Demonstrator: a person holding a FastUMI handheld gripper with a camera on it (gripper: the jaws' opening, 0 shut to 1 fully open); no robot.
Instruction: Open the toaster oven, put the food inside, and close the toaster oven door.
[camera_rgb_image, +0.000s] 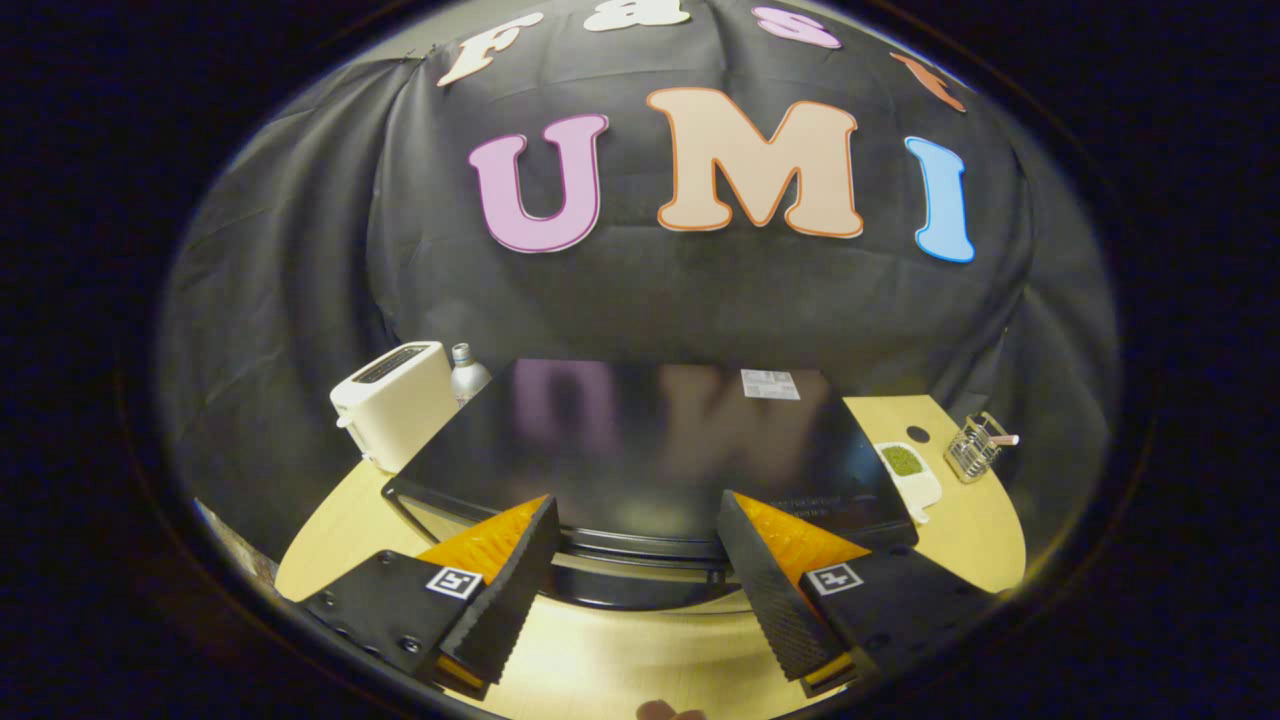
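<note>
The black toaster oven stands on the wooden table, seen from above and in front, with its glossy top just beyond my fingers. Its front edge with the dark handle bar runs across the gap between my fingers. My gripper is open, its fingers wide apart and pressing on nothing. The food, something green on a small white dish, sits on the table by the oven's right side.
A white pop-up toaster and a silver bottle stand left of the oven. A wire basket sits at the far right of the table. Black cloth walls close the booth behind.
</note>
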